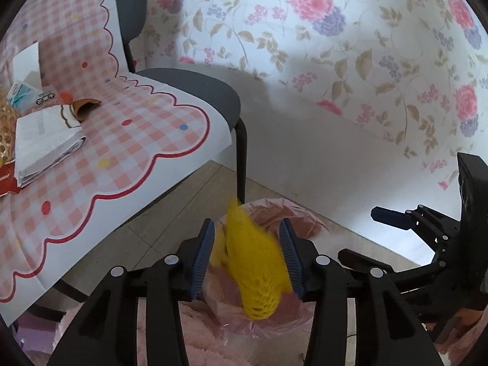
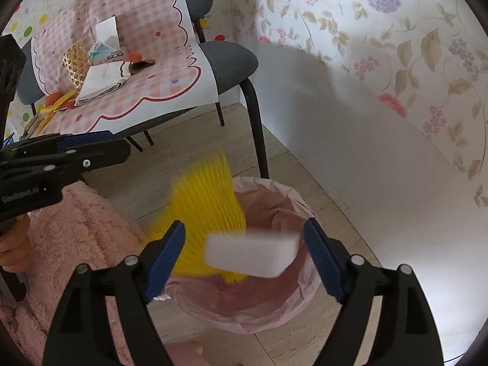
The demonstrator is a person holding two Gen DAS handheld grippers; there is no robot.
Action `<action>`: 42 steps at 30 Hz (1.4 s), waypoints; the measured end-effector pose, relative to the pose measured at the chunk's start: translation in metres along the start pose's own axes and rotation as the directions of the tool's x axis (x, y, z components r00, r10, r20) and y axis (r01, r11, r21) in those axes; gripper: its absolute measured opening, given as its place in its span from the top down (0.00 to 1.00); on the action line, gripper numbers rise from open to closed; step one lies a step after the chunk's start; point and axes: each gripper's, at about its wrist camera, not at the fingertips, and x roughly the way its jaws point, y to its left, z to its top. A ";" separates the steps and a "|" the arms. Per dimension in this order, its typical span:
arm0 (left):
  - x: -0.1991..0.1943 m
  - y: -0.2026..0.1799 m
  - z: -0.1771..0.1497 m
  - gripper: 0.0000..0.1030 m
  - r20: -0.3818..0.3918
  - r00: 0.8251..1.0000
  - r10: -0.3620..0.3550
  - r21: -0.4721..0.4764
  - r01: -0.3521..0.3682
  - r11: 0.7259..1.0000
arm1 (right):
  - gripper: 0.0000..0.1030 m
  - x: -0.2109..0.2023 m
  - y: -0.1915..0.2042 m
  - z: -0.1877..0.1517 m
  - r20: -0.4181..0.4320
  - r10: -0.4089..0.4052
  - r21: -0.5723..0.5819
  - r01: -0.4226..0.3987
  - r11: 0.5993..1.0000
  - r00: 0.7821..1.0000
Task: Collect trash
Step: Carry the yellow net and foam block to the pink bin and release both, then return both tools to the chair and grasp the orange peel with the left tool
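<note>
Landmark: the pink-lined bin (image 2: 274, 277) stood on the floor beside the chair leg; all places below are given from it.
Left gripper (image 1: 247, 259): hung directly above the bin mouth, jaws parted, with the yellow foam net (image 1: 259, 265) blurred between them. The pads did not appear to press on it, so I judged it released and falling.
Right gripper (image 2: 245, 262): also above the bin, just beside the left one, jaws spread wide. The white block (image 2: 253, 256) sat blurred in the gap, touching neither pad as far as could be told.
Task's things: net and block were both over the bin opening, not yet resting inside it. The net's upper end reached out over the rim on the chair side.
Remaining trash: a folded paper (image 2: 100, 84), a small carton (image 2: 102, 52) and other scraps lay on the checked mat (image 2: 158, 85) on the chair seat, well apart from the bin and above it.
Step in hand: dropping two items at once.
Doing it well: both jaws wanted to be kept wide and steady over the centre of the liner until each piece cleared the pads; the light net could drift or snag on the rim, so holding low over the opening seemed wise.
Risk: the net looked likeliest to land on the pink rug (image 2: 82, 231) next to the bin.
</note>
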 end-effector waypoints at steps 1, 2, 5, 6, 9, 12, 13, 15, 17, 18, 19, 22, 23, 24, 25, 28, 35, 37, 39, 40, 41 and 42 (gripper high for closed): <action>-0.004 0.002 0.001 0.55 0.009 1.000 0.006 -0.006 -0.006 1.000 | 0.24 -0.003 -0.001 0.001 0.004 -0.003 0.003 0.003 1.000 1.000; -0.010 0.005 0.001 0.55 0.020 1.000 0.013 -0.011 -0.013 1.000 | 0.24 -0.005 -0.001 0.002 0.008 -0.005 0.006 0.005 1.000 1.000; -0.026 0.014 0.002 0.55 0.053 0.997 0.051 -0.020 -0.050 0.999 | 0.24 -0.019 -0.004 0.008 0.035 -0.011 0.020 0.011 1.000 0.999; -0.034 0.019 0.001 0.55 0.068 0.995 0.070 -0.029 -0.068 0.997 | 0.24 -0.023 -0.004 0.010 0.045 -0.012 0.025 0.011 1.000 0.999; -0.052 0.033 -0.001 0.55 0.095 0.989 0.113 -0.059 -0.108 0.992 | 0.24 -0.038 -0.002 0.019 0.082 -0.010 0.033 0.008 0.999 0.997; -0.068 0.047 -0.005 0.55 0.113 0.981 0.160 -0.093 -0.149 0.984 | 0.24 -0.047 0.004 0.028 0.105 -0.003 0.034 0.000 0.999 0.994; -0.072 0.051 -0.007 0.55 0.117 0.978 0.173 -0.103 -0.161 0.981 | 0.24 -0.049 0.007 0.031 0.110 0.007 0.033 -0.011 0.999 0.994; -0.082 0.062 -0.011 0.55 0.123 0.971 0.204 -0.130 -0.188 0.973 | 0.24 -0.051 0.014 0.037 0.116 0.031 0.021 -0.033 0.999 0.993; -0.092 0.072 -0.015 0.55 0.129 0.964 0.231 -0.161 -0.209 0.965 | 0.24 -0.050 0.025 0.046 0.121 0.058 -0.009 -0.057 0.998 0.991; -0.099 0.079 -0.016 0.55 0.134 0.958 0.255 -0.183 -0.229 0.956 | 0.24 -0.049 0.030 0.050 0.124 0.069 -0.024 -0.067 0.997 0.990; -0.104 0.085 -0.018 0.55 0.139 0.952 0.274 -0.200 -0.244 0.949 | 0.24 -0.048 0.036 0.055 0.129 0.081 -0.041 -0.076 0.996 0.988; -0.121 0.107 -0.021 0.55 0.144 0.929 0.341 -0.258 -0.298 0.919 | 0.24 -0.041 0.053 0.074 0.142 0.137 -0.083 -0.126 0.989 0.980; -0.126 0.116 -0.023 0.55 0.142 0.919 0.369 -0.277 -0.321 0.906 | 0.24 -0.039 0.058 0.078 0.144 0.154 -0.093 -0.141 0.986 0.977; -0.130 0.122 -0.025 0.55 0.138 0.910 0.391 -0.291 -0.340 0.894 | 0.24 -0.036 0.063 0.083 0.146 0.169 -0.107 -0.154 0.982 0.975; -0.134 0.131 -0.027 0.55 0.129 0.898 0.421 -0.311 -0.367 0.877 | 0.24 -0.032 0.068 0.087 0.149 0.182 -0.122 -0.165 0.979 0.972; -0.149 0.155 -0.035 0.54 0.102 0.872 0.479 -0.369 -0.414 0.832 | 0.24 -0.022 0.086 0.102 0.151 0.228 -0.163 -0.204 0.965 0.962; -0.175 0.213 -0.047 0.48 0.046 0.812 0.582 -0.451 -0.503 0.737 | 0.24 -0.005 0.126 0.136 0.149 0.295 -0.218 -0.260 0.941 0.944; -0.174 0.231 -0.052 0.46 0.026 0.811 0.584 -0.473 -0.505 0.722 | 0.26 0.003 0.140 0.144 0.133 0.301 -0.239 -0.264 0.934 0.944; -0.169 0.245 -0.058 0.44 -0.001 0.811 0.584 -0.490 -0.510 0.707 | 0.29 0.012 0.159 0.153 0.115 0.308 -0.265 -0.270 0.926 0.944; -0.167 0.254 -0.060 0.42 -0.008 0.816 0.578 -0.502 -0.503 0.704 | 0.30 0.016 0.169 0.159 0.111 0.319 -0.281 -0.278 0.919 0.941; -0.166 0.258 -0.060 0.40 -0.010 0.819 0.574 -0.511 -0.497 0.701 | 0.32 0.019 0.177 0.162 0.107 0.321 -0.293 -0.279 0.914 0.941; -0.164 0.267 -0.061 0.40 -0.011 0.825 0.565 -0.525 -0.486 0.699 | 0.33 0.022 0.185 0.166 0.102 0.323 -0.306 -0.279 0.910 0.941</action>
